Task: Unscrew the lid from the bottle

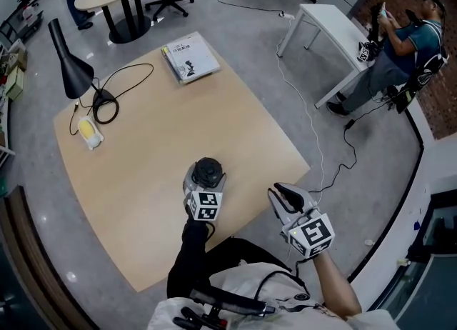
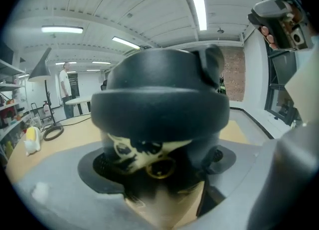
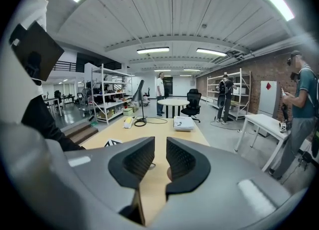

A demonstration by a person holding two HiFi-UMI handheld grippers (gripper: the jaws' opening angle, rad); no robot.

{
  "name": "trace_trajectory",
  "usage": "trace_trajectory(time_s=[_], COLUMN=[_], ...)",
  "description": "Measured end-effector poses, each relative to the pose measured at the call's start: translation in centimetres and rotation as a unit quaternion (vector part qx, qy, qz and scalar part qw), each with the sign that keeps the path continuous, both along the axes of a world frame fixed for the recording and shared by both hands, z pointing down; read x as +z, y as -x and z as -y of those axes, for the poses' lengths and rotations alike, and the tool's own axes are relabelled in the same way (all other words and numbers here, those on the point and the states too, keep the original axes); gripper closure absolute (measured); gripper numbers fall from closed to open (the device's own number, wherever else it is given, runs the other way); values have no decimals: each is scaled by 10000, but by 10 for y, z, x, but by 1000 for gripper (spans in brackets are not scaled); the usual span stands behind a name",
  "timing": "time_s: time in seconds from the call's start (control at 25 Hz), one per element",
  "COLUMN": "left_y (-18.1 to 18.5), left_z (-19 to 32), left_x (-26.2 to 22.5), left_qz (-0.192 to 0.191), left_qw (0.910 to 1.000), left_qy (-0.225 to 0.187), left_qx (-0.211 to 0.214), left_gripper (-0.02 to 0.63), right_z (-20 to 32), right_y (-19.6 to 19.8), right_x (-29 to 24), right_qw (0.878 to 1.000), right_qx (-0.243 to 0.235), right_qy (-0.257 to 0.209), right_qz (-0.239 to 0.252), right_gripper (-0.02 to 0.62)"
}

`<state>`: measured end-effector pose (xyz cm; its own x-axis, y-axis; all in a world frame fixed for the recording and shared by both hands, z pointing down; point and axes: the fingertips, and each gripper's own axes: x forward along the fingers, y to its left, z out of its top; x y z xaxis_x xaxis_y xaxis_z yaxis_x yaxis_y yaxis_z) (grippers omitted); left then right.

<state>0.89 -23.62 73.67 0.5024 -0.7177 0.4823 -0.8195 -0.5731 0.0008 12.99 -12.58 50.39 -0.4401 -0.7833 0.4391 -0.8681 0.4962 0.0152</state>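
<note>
Two grippers sit low in the head view, over the near edge of a pale wooden table (image 1: 164,150). The left gripper (image 1: 207,180) reaches out from a black sleeve with the bottle (image 1: 208,171) between its jaws (from above only the round black lid shows). The right gripper (image 1: 284,194) hangs just to its right, apart from it and tilted down at the table's near right edge, with a bare forearm behind its marker cube (image 1: 310,234). On the far side of the table lie a booklet (image 1: 190,61), a black cone-shaded lamp (image 1: 68,64) with a looped cable (image 1: 128,71), and a yellow object (image 1: 89,132).

In the left gripper view the bottle fills the frame. Its wide, smooth, dark lid (image 2: 159,99) sits over a body printed cream and black with a gold ring. The dark ribbed pads (image 2: 97,167) are closed on that body from both sides, below the lid.

In the right gripper view the jaws stand nearly together, with a narrow slit between the textured black pads in grey shells and nothing held. Beyond them are the table top, the booklet (image 3: 183,123), a round table (image 3: 173,103), and a person (image 3: 299,104) beside a white table (image 3: 264,124) at far right.
</note>
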Motion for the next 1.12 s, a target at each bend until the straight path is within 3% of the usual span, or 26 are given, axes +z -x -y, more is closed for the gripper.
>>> trace_trajectory(time_s=[0.16, 0.32, 0.4, 0.6, 0.68, 0.88, 0.96, 1.08, 1.12], left_y=[-7, -9, -7, 6, 11, 16, 15, 12, 15], left_z=[-6, -7, -4, -2, -5, -27, -39, -59, -62], left_x=[-43, -113, -152, -223, -235, -249, -258, -267, -270], left_qz=[-254, -452, -505, -541, -468, -512, -608, -832, -964], left_qw=[9991, 9950, 9918, 9867, 9869, 9870, 9848, 9794, 9786], left_qy=[-339, -882, -1176, -1526, -1543, -1459, -1410, -1267, -1249], left_qx=[39, 86, 46, -115, -21, 434, 818, 1333, 1323], left_gripper=[173, 173, 173, 173, 173, 173, 173, 173, 173], right_z=[24, 43, 54, 68, 64, 40, 28, 9, 6], right_y=[41, 102, 126, 160, 167, 179, 182, 183, 187], right_x=[-2, -9, -16, -44, -56, -71, -79, -87, -89], right_qw=[9970, 9792, 9705, 9595, 9484, 8993, 8673, 8077, 7971], right_qx=[-719, -1985, -2385, -2813, -3164, -4369, -4972, -5877, -6016], right_qy=[145, 417, 342, 80, 40, 173, 236, 483, 514], right_qz=[242, 48, -117, 76, 193, 53, 96, 0, -72], right_gripper=[482, 228, 170, 141, 155, 161, 161, 161, 160])
